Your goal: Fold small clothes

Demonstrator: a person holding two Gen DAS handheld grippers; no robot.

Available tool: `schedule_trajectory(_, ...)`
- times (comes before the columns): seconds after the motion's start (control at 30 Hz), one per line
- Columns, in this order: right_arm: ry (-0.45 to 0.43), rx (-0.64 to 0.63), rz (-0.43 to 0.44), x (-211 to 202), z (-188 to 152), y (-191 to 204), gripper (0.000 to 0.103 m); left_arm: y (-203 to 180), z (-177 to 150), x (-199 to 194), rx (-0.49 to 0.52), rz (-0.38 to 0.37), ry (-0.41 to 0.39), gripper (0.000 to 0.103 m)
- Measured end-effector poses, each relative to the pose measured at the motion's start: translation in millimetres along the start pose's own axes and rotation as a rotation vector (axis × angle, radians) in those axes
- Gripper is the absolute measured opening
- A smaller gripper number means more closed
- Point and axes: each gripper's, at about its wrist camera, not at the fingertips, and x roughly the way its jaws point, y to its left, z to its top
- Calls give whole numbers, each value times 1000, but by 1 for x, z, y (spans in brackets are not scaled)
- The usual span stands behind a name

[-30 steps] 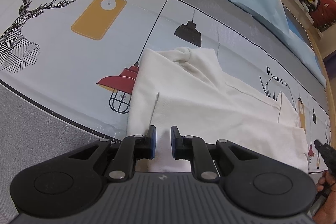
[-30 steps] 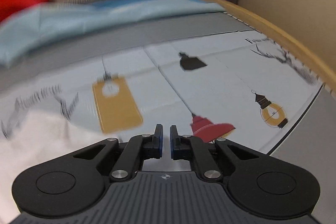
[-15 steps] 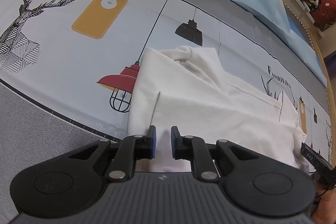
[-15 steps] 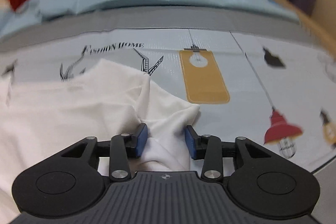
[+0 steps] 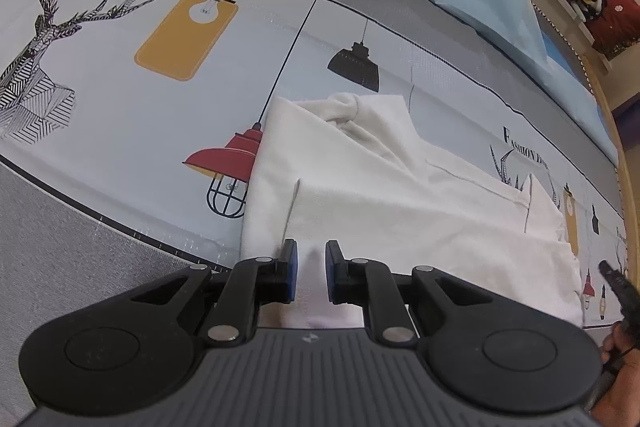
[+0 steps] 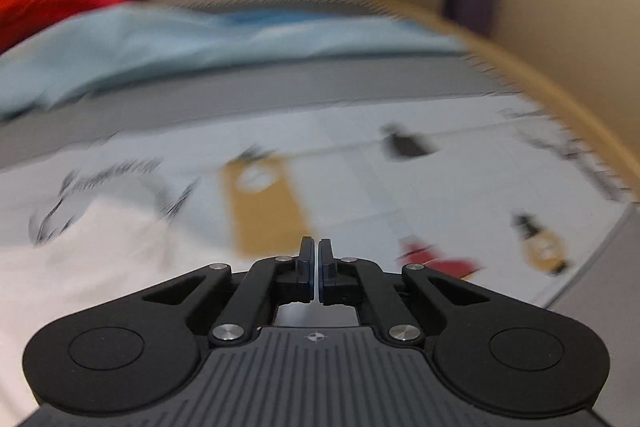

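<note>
Left tool (image 5: pixel 307 269) sits at 6 o'clock in its view, jaws narrowly apart with a fold of the white garment (image 5: pixel 400 195) between the blue pads; looks clenched on the near hem, though contact is hard to confirm. Garment lies half folded on the printed bedsheet (image 5: pixel 120 115), bunched collar end toward 12 o'clock, far corner out at 3 o'clock. Right tool (image 6: pixel 313 263) has just been closing and is now clenched with nothing between the pads; its view is motion-blurred, white cloth only at 8 o'clock (image 6: pixel 80 267), so it seems to have missed or let go of the corner. A hand (image 5: pixel 618 359) shows at 4 o'clock in the left view. Judgement: regrasp needed. Bring right tool back over the garment's right corner, spread jaws, pinch a single layer, then lift both ends together, keeping the left pinch steady so the edge stays straight.
</note>
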Motion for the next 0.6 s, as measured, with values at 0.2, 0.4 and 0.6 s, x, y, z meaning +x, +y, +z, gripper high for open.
schedule_trajectory(0.2, 75, -59, 427, -22, 4, 10, 12, 1, 1, -6, 10, -14, 13, 15)
schedule_trajectory(0.4, 233, -211, 296, -13, -25, 24, 10, 6, -3, -12, 50, -6, 29, 20)
schedule_trajectory(0.6, 344, -327, 387, -37, -39, 23, 23, 11, -11, -6, 120, -16, 69, 23)
